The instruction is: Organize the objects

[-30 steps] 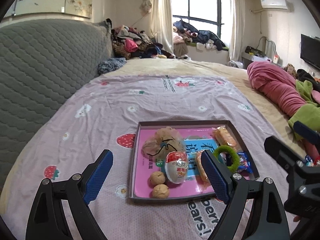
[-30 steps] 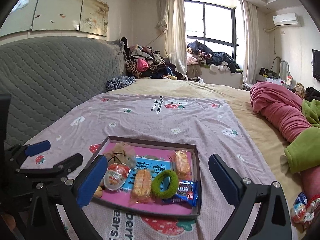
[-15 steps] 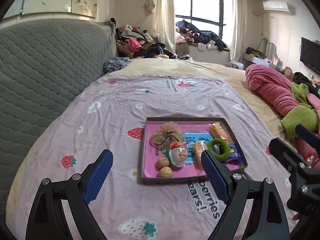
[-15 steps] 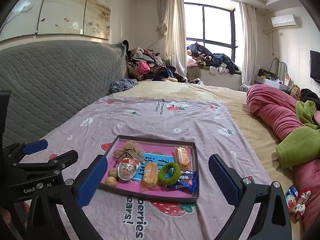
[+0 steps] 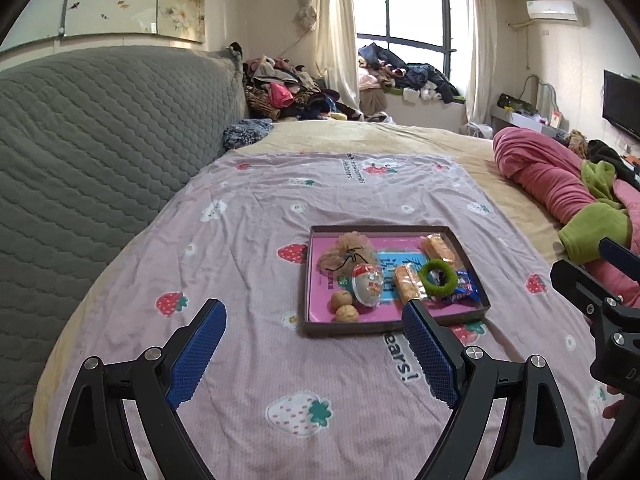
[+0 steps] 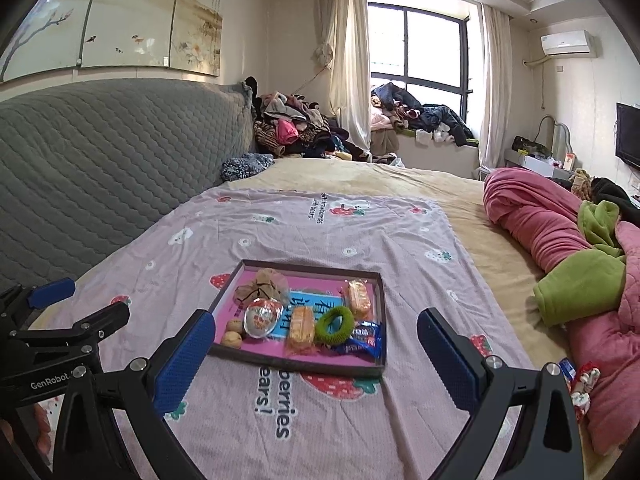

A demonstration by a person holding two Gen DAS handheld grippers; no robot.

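Bedroom, grey quilted headboard [image 6: 100,168], daylit curtained window [image 6: 416,48], clothes heap [image 6: 304,128], wall air conditioner [image 6: 566,42], television [image 5: 622,104]

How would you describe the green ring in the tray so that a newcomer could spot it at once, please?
On the pink strawberry-print sheet covering the bed lies a shallow dark-rimmed tray with a pink floor. Near the tray's right end, between two orange wrapped biscuits and a blue wrapper, lies the green ring. It is the only fuzzy, bright green, hollow-centred thing there.

Daylight floods in from the window [image 6: 416,56] at the far wall, blowing out its panes. The room stays evenly bright and sharp, shadows soft. Fisheye curvature bends edges, corners vignette black.
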